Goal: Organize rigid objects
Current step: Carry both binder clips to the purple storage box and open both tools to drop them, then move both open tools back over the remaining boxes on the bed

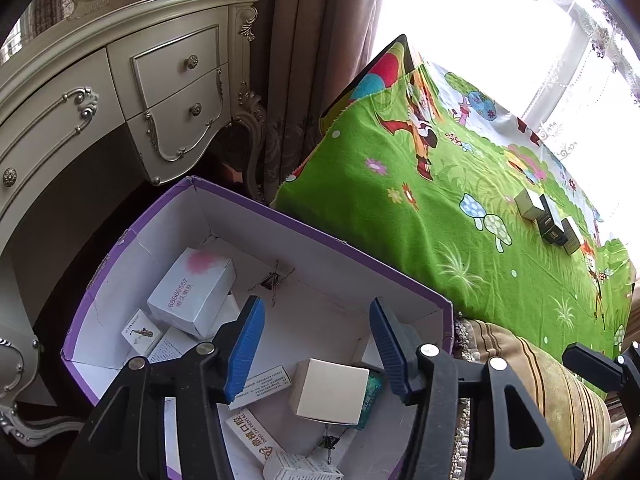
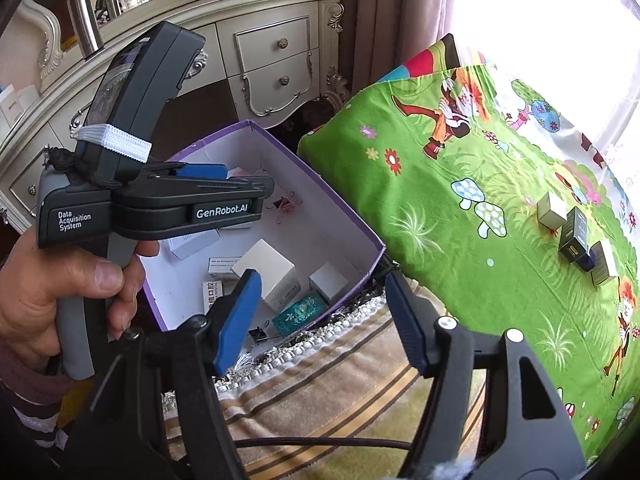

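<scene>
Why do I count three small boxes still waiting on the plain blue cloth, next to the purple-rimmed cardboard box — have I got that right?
Not quite: the cloth is bright green with cartoon prints, not plain blue. The three small boxes do lie on it, beside the purple-rimmed cardboard box, as the right wrist view shows.

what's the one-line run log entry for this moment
left gripper: open, empty, over purple box | right gripper: open, empty | small boxes: on green cloth

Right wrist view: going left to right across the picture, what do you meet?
Hand holding the left gripper → purple box with small boxes inside → green cartoon cloth → small boxes standing on the cloth.
</scene>
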Demonstrator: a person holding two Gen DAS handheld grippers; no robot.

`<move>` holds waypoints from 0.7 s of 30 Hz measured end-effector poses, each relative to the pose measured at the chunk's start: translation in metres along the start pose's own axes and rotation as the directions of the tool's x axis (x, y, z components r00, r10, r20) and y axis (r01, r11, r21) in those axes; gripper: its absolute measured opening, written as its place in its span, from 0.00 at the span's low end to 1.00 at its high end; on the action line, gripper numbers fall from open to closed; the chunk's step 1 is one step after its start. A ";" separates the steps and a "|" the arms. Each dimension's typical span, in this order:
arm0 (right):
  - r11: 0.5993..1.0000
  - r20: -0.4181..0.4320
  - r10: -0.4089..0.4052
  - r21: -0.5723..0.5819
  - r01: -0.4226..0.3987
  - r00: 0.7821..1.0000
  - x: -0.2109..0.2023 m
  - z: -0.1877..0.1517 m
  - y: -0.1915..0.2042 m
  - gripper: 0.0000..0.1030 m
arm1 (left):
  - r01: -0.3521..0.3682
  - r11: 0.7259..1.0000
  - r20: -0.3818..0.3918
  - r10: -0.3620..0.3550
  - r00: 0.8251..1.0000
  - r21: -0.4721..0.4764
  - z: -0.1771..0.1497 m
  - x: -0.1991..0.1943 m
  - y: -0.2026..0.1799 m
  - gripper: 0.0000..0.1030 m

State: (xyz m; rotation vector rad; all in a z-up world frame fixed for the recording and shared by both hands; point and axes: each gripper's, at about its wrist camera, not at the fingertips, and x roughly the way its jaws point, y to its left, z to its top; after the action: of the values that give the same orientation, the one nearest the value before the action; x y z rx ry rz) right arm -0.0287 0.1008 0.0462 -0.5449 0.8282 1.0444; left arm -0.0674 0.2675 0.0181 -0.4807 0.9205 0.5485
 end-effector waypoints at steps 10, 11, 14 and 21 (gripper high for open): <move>0.990 0.028 -0.086 0.117 0.083 0.996 -0.018 -0.003 -0.062 0.71 | 0.060 0.996 -0.011 -0.060 0.998 0.061 0.008 0.005 -0.048 0.61; 0.987 0.031 -0.102 0.131 0.098 0.994 -0.021 -0.004 -0.071 0.71 | 0.067 0.995 -0.011 -0.067 0.998 0.069 0.009 0.005 -0.054 0.62; 0.975 0.032 -0.143 0.178 0.136 0.989 -0.027 -0.006 -0.098 0.71 | 0.091 0.991 -0.015 -0.090 0.996 0.094 0.013 0.008 -0.074 0.64; 0.931 0.025 -0.229 0.298 0.212 0.973 -0.041 -0.019 -0.169 0.71 | 0.151 0.978 -0.023 -0.149 0.989 0.141 0.027 0.015 -0.130 0.65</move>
State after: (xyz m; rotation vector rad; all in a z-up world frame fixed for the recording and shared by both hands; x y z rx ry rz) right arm 0.1079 -0.0054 0.0708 -0.3423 0.8311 0.7110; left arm 0.0380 0.1885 0.0391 -0.4208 0.9202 0.3404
